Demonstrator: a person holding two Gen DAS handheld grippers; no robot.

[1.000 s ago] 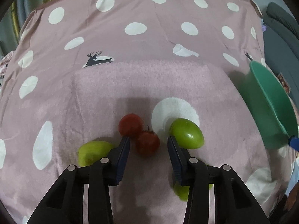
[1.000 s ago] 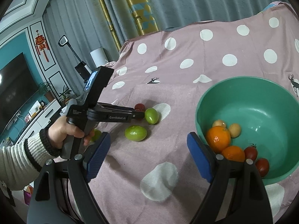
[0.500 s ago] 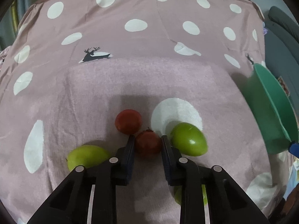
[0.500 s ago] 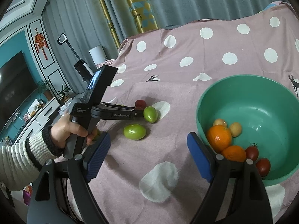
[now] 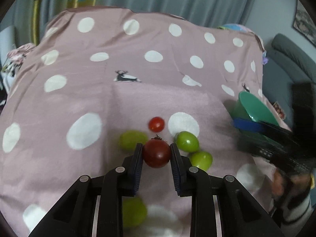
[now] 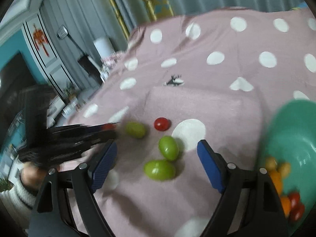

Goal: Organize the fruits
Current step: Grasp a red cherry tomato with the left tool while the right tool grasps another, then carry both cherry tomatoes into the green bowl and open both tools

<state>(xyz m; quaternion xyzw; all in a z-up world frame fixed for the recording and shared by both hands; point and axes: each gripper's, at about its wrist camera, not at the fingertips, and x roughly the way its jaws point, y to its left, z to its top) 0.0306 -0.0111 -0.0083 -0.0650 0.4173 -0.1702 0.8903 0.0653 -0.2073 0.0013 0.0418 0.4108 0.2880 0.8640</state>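
We are gripping a dark red tomato (image 5: 156, 154) tight in the left tool (image 5: 156, 155), lifted clear of the pink spotted cloth (image 5: 138, 98). Our right tool (image 6: 156, 158) is narrowing its jaws a little yet standing wide and empty above two green fruits (image 6: 160, 169). A small red tomato (image 6: 162, 124) is lying beyond them, and the green bowl (image 6: 296, 130) is sitting at right, holding oranges and tomatoes.

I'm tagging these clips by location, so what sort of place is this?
Probably a home living room: long grey curtains, a dark TV screen over a low cabinet, and a grey sofa beside the polka-dot tablecloth.
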